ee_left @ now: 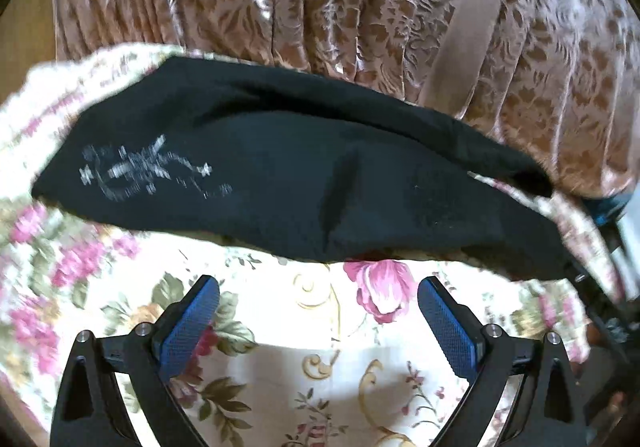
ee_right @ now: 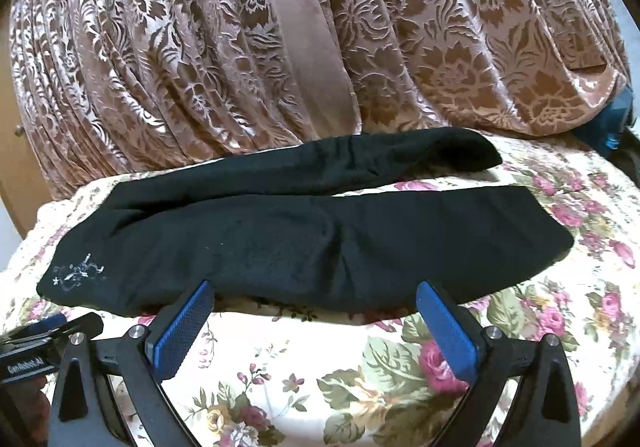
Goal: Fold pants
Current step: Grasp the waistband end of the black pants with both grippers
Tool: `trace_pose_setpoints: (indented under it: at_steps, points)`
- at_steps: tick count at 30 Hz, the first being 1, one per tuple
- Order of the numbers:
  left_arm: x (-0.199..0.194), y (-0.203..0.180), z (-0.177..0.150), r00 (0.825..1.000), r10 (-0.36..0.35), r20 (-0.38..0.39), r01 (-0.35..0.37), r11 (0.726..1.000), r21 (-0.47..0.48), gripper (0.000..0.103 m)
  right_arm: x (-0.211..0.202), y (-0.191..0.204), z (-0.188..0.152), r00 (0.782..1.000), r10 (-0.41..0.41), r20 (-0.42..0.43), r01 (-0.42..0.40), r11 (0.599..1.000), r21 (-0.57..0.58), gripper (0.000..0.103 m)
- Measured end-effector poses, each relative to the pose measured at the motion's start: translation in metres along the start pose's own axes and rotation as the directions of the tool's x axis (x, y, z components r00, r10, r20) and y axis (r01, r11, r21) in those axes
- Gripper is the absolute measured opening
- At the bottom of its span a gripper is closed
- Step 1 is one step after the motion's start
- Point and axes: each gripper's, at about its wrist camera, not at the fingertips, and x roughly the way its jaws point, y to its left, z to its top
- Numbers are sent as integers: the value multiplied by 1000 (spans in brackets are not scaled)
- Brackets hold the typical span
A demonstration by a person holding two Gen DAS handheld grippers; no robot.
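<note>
Black pants (ee_right: 304, 235) lie spread sideways on a floral bedspread (ee_right: 360, 387), waist end at the left with a small white embroidered mark (ee_right: 78, 273), two legs reaching right. The far leg (ee_right: 400, 155) lies a little apart from the near one. My right gripper (ee_right: 316, 291) stands open just at the near edge of the pants, nothing between its blue pads (ee_right: 444, 331). In the left wrist view the pants (ee_left: 304, 175) fill the middle, the white mark (ee_left: 144, 167) at the left. My left gripper (ee_left: 318, 285) is open just short of their near hem, over the bedspread (ee_left: 320, 367).
A brown patterned curtain (ee_right: 200, 47) with a plain band (ee_right: 308, 39) hangs right behind the bed. The other gripper's black body (ee_right: 36, 343) shows at the lower left of the right wrist view. A blue object (ee_right: 612, 127) sits at the bed's far right.
</note>
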Motion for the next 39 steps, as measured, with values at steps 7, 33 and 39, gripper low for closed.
trace_pose_setpoints:
  at_steps: [7,33,39]
  points:
    - [6,44,-4,999,-15,28,20,984,-176,100,16,-49,0,991,-65,-115,77,992,101,97]
    - [6,198,24,966,104,235,37,847,-529,92,80,-242,-24,980,199,-18,-108,605,789,33]
    - [9,225,30,960,90,264,83,813,-576,89,92,-255,-33,967,252,47,-183,552,813,10]
